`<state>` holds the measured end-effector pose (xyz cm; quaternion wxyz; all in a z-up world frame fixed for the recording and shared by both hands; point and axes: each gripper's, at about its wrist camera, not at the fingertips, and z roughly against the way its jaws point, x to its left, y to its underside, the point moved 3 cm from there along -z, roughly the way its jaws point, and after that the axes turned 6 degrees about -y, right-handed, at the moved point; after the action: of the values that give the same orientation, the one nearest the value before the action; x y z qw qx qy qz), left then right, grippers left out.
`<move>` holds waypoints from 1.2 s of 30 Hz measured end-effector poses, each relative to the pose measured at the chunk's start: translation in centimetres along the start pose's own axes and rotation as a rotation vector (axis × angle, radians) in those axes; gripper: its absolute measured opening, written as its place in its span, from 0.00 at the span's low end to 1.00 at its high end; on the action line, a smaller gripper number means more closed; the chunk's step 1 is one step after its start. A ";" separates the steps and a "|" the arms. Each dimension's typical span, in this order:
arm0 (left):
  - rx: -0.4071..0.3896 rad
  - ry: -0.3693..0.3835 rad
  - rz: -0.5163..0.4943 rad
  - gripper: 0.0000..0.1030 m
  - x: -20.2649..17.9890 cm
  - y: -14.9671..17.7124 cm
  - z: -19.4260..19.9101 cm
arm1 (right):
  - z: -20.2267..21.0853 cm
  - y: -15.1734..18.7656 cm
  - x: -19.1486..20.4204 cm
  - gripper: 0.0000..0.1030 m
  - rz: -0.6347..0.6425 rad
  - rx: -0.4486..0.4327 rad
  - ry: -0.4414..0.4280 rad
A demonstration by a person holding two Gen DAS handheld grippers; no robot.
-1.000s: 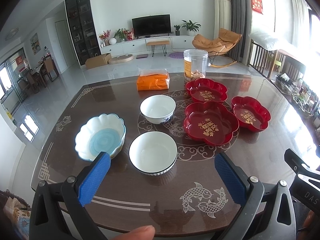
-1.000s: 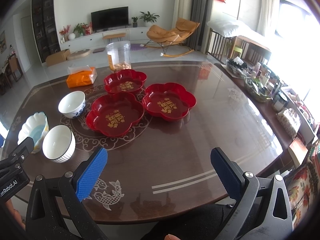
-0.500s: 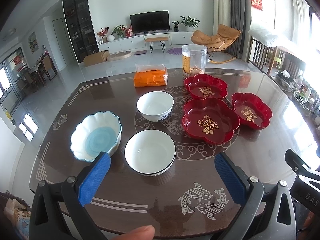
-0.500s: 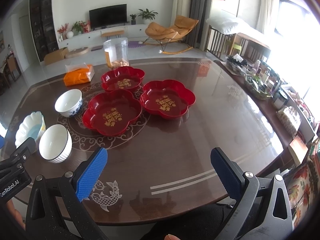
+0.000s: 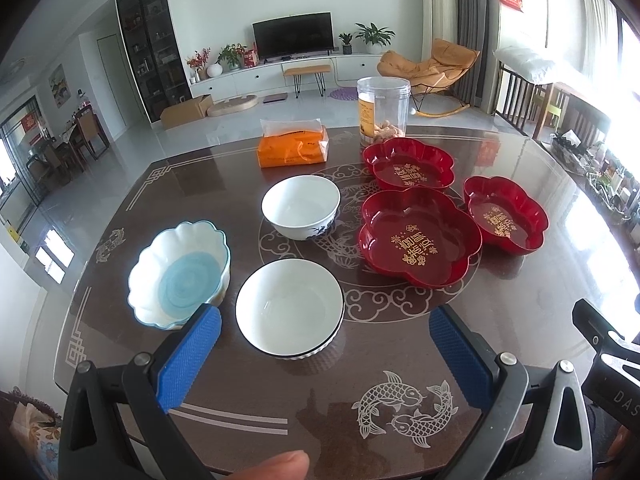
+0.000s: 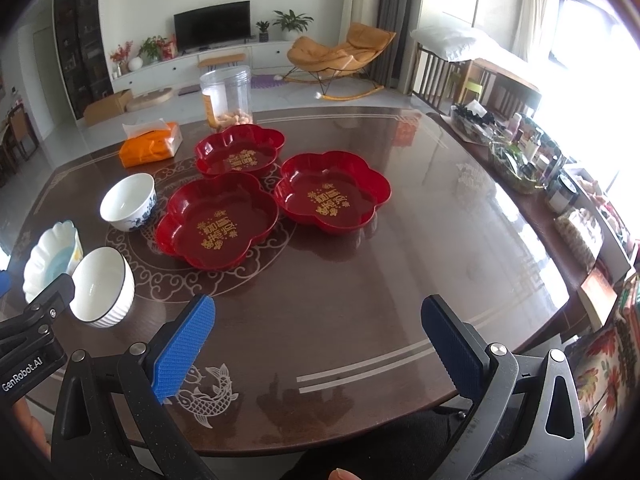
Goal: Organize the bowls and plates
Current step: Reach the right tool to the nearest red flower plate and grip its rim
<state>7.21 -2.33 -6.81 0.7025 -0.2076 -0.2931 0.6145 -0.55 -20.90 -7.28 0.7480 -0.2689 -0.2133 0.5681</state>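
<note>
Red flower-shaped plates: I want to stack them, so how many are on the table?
3. Far plate by the clear jar; largest plate mid-table beside the white bowls; third plate to its right. None stacked or visibly hidden.

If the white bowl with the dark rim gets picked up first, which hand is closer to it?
Left, probably. The left gripper is open with that bowl just ahead between its fingers; the right gripper faces bare table.

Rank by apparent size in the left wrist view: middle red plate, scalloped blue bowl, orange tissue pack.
1. Middle red flower-shaped plate.
2. Scalloped blue-centred white bowl, though it sits nearer the camera.
3. Orange tissue pack, farthest, so possibly understated.
</note>
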 end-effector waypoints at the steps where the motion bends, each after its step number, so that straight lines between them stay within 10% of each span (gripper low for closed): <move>1: 0.001 0.000 0.000 1.00 0.0 0.0 -0.2 | -0.1 0.0 0.0 0.99 0.001 0.002 0.000; 22: 0.027 0.007 -0.004 1.00 -0.4 -0.7 -4.0 | -2.3 -1.0 -0.6 0.99 -0.015 -0.005 -0.015; 36: 0.122 0.220 -0.042 1.00 -2.9 -4.7 -11.8 | -13.7 -2.5 -1.2 0.99 -0.112 0.147 -0.206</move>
<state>18.37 -5.12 -12.99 0.7545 -0.2245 -0.1805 0.5897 9.59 -24.75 -16.14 0.7705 -0.1413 -0.2614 0.5640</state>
